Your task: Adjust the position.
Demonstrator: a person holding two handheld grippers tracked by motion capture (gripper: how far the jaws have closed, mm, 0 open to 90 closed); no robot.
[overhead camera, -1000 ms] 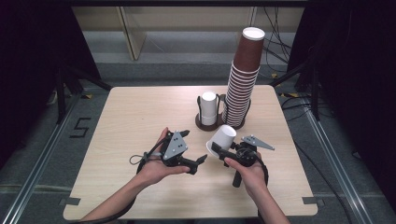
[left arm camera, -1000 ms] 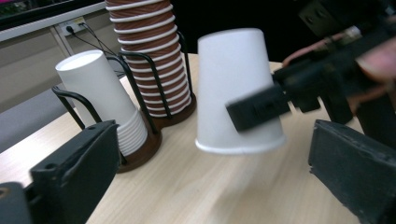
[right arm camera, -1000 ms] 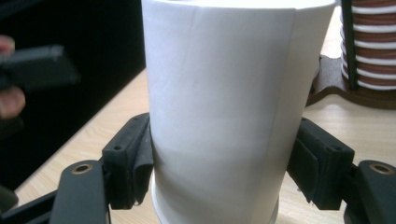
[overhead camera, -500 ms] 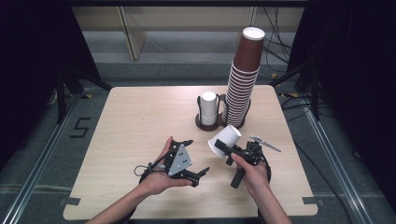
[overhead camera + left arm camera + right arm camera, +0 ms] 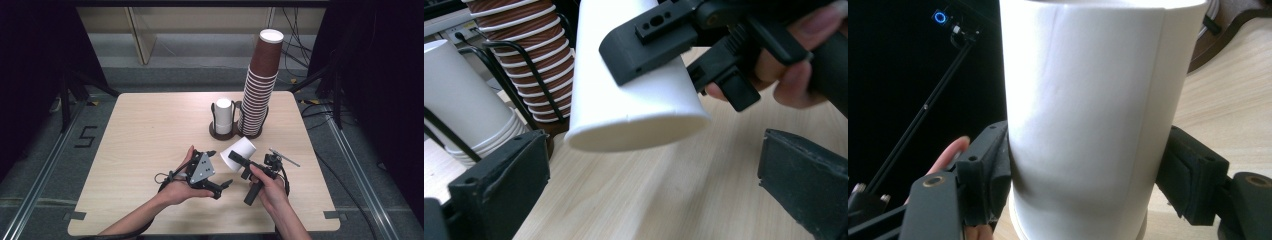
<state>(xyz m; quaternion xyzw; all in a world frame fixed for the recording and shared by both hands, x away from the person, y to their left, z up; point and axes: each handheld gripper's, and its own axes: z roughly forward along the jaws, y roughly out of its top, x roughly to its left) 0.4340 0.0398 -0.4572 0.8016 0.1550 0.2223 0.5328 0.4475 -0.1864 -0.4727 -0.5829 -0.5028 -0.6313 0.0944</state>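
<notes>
**A:** High view first. Where is everything, taking the cup holder [image 5: 223, 131] as the mark?

**B:** The white cup [image 5: 239, 151] I'm carrying hangs just in front of the holder, tipped on its side, off the table [image 5: 135, 135]. My right gripper [image 5: 239, 159] pinches its wall. My left gripper [image 5: 224, 184] sits nearer me than the holder, low over the wood, aimed toward the cup. The brown cup stack [image 5: 260, 85] stands on the holder's right ring, a white stack [image 5: 223, 115] on its left.

**A:** Left gripper view?

**B:** My 2 jaws here are spread wide with nothing between them. The white cup [image 5: 639, 95] floats ahead, rim toward me, the right gripper [image 5: 659, 42] clamped across its side. The holder's wire and the brown cup stack [image 5: 536, 65] are behind it.

**A:** So the hand-over, I'd guess?

**B:** I judge so. To do it well I'd bring the left jaws level with the cup's rim end, clear of the right pads, and close gently; paper crushes.

**A:** Right gripper view?

**B:** The white cup [image 5: 1088, 115] stands between my 2 pads, both pressed on its wall, with the holder's base off beyond it on the right. The wall looks round, not dented, so I'd add no squeeze, and release only once the left has it.
</notes>
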